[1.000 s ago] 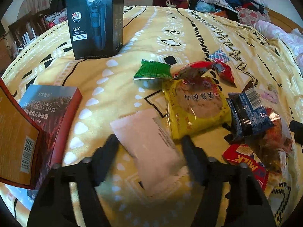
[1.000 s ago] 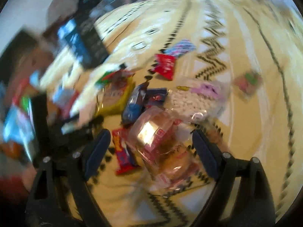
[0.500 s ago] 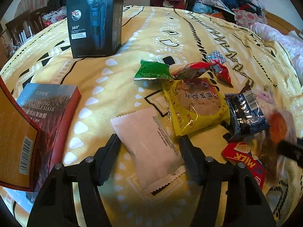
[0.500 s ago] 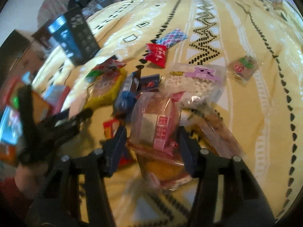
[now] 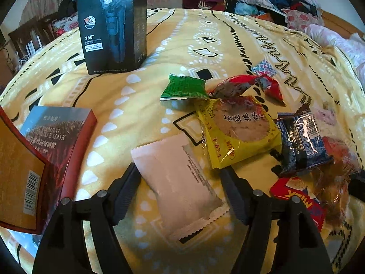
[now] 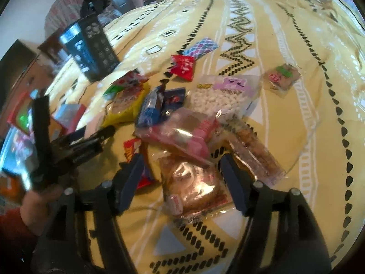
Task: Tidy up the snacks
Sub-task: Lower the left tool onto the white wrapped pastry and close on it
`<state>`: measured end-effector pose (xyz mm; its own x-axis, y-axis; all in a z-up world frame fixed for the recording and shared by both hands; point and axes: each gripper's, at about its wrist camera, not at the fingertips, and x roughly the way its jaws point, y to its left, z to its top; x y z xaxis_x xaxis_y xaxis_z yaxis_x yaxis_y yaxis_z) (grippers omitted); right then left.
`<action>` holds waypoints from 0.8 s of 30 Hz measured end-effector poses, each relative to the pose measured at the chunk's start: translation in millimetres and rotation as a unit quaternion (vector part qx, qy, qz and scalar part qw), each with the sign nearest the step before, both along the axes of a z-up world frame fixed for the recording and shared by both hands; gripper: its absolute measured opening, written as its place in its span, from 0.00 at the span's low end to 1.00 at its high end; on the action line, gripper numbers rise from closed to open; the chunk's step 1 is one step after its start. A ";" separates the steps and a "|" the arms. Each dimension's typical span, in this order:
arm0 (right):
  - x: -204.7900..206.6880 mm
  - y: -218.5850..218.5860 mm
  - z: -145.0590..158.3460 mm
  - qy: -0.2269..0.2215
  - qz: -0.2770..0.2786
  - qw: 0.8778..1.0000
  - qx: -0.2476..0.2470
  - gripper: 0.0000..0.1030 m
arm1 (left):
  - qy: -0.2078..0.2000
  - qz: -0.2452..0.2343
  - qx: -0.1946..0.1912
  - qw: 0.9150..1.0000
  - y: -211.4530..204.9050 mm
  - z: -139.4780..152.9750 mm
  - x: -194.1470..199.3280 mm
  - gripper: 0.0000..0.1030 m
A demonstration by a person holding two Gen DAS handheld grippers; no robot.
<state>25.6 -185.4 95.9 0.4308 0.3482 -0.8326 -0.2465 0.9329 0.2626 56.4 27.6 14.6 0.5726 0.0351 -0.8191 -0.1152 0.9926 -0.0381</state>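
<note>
Left gripper [image 5: 180, 175] hovering low with jaws spread around white packet [image 5: 180, 182], right gripper [image 6: 182, 164] angling down, jaws spread astride clear pastry bag [image 6: 194, 182] beside it

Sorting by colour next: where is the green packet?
Left wrist view, centre: the green packet lies on the yellow bedspread, right of the black shaver box, touching the red wrapper.

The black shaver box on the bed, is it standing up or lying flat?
Standing up. The shaver box rests on its narrow bottom end on the yellow blanket, tall printed front facing the left camera. The face mask box nearby lies flat.
</note>
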 end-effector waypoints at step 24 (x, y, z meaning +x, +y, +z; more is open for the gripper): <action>23.4 -13.0 -10.5 0.093 -0.087 0.981 0.149 0.84 | -0.005 -0.004 -0.006 1.000 0.2 -3.4 -1.8 0.75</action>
<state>48.9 -198.4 85.4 0.3552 0.5225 -0.7751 -0.0113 0.8315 0.5554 54.6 27.9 11.1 0.5808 0.0213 -0.8138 -0.1073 0.9929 -0.0507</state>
